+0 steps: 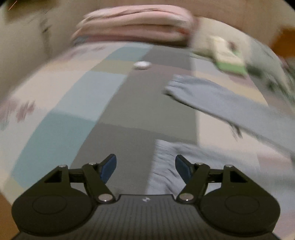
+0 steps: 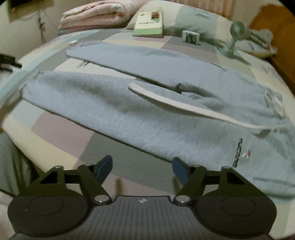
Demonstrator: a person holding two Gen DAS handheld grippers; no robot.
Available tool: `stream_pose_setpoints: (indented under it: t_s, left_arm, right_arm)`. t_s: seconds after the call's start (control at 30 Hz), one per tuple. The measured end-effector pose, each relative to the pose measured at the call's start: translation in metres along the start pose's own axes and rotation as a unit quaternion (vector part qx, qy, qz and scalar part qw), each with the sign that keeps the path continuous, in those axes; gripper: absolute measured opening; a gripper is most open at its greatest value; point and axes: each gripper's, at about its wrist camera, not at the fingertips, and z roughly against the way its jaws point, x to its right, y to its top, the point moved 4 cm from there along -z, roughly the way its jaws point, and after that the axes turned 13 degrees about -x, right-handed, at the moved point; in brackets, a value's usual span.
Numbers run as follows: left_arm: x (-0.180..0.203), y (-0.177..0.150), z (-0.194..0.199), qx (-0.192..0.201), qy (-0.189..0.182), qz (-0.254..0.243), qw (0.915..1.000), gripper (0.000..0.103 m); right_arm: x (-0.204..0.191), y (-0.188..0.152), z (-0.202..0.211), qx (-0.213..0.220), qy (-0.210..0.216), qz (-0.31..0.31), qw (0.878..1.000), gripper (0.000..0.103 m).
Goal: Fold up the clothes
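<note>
Trousers [image 2: 147,103] lie spread across bed [image 2: 55,129], filling middle of right wrist view; two legs side by side with narrow gap, white waistband strip at centre. No fold visible yet; judged early stage, whole folding left.

Left gripper [image 1: 145,166]: fingers well apart, nothing held, leg cuff just beyond at lower centre. Right gripper [image 2: 142,168]: fingers apart, empty, above bare bedspread near trouser edge.

Bed: patchwork cover. Upper left: folded pink blanket [image 2: 92,16]. Top centre: book [image 2: 149,24]. Upper right: small fan [image 2: 237,31], pillow [image 2: 202,24].

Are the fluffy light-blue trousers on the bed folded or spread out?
Spread out: the fluffy light-blue trousers lie flat, both legs apart.
</note>
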Motion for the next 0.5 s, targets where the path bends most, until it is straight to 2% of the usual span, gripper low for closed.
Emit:
stream_pose_setpoints:
  t_s: [0.07,0.1,0.17,0.23,0.3,0.43,0.47,0.5]
  left_arm:
    - [0.042,-0.019,0.008,0.007,0.01,-0.099,0.995,0.072]
    - [0.065,-0.032,0.012,0.012,0.014,-0.152,0.9882,0.073]
    - [0.109,-0.057,0.02,0.024,0.017,-0.246,0.9688,0.073]
    - [0.146,-0.084,0.026,0.036,0.011,-0.33,0.9434,0.073]
    - [0.181,-0.111,0.027,0.048,0.012,-0.408,0.9117,0.073]
    - [0.228,-0.146,0.013,0.084,0.072,-0.519,0.8478,0.075]
    - [0.236,-0.15,0.011,0.095,0.084,-0.535,0.835,0.076]
    - [0.242,-0.15,0.01,0.108,0.092,-0.546,0.8257,0.076]
  right_arm:
    - [-0.005,0.002,-0.004,-0.001,-0.02,0.032,0.999,0.067]
    - [-0.007,0.003,-0.006,-0.001,-0.03,0.048,0.998,0.067]
    - [-0.015,0.004,-0.011,-0.001,-0.056,0.085,0.995,0.067]
    - [-0.025,0.005,-0.016,-0.003,-0.087,0.126,0.988,0.067]
    - [-0.032,0.006,-0.024,-0.006,-0.119,0.166,0.979,0.067]
    - [-0.05,0.01,-0.034,-0.001,-0.164,0.242,0.956,0.067]
    - [-0.054,0.012,-0.036,0.002,-0.171,0.258,0.951,0.067]
    - [-0.058,0.014,-0.038,0.005,-0.179,0.273,0.945,0.067]
